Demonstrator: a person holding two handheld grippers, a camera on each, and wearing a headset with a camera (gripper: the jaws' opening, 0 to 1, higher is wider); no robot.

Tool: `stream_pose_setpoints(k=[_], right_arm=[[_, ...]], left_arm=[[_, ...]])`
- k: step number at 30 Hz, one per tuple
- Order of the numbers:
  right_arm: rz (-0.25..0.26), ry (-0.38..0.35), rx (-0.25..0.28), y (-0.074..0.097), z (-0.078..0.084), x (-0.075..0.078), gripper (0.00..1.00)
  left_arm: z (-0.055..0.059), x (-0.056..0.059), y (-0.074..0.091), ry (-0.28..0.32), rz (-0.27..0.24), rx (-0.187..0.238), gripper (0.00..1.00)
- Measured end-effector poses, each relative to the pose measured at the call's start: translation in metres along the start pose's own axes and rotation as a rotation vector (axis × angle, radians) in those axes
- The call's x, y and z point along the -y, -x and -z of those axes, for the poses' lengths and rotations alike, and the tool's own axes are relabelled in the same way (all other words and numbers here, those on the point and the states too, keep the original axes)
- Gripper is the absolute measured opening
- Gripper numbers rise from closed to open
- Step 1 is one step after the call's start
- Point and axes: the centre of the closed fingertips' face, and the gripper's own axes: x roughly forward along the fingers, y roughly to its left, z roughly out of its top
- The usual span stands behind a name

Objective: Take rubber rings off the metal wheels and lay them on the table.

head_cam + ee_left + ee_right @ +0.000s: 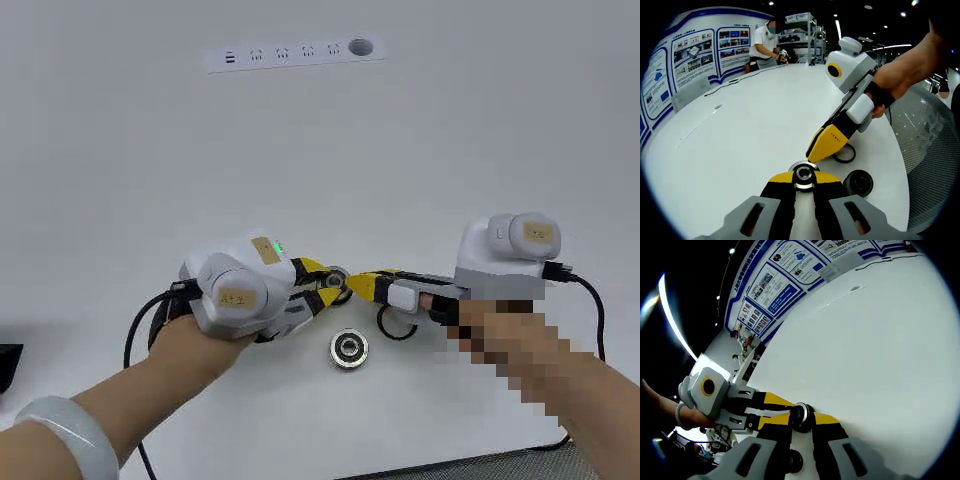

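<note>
A pale bracelet (62, 430) sits on the left wrist at the near left edge, and the left hand (195, 342) carries the left gripper (325, 287) low over the white table (300, 180), pointing to the right. Its yellow-tipped jaws are drawn in tight on a metal wheel (804, 174), clamping it from both sides and holding it just above the tabletop. Slightly right of that and nearer the person, a second wheel (349, 349) lies flat on the table with a dark band around its rim. Just to its right a loose rubber ring (398, 338) lies flat on the table, apart from both wheels. The right gripper (362, 286) comes in from the right above that ring, its jaws close together with their tips against the held wheel's edge; I cannot tell whether they pinch anything there.
</note>
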Motion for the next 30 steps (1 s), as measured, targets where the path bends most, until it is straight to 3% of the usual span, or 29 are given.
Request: stream_pose_setpoints(k=[18,30], right_arm=[[-0.051,-0.049,-0.045,-0.013,0.002,0.002,0.19],[-0.072,-0.063,-0.075,-0.006,0.010,0.000,0.18]], left_arm=[[0.000,0.000,0.000,0.005,-0.001,0.007,0.13],[0.000,0.000,0.000,0.007,-0.001,0.011,0.13]])
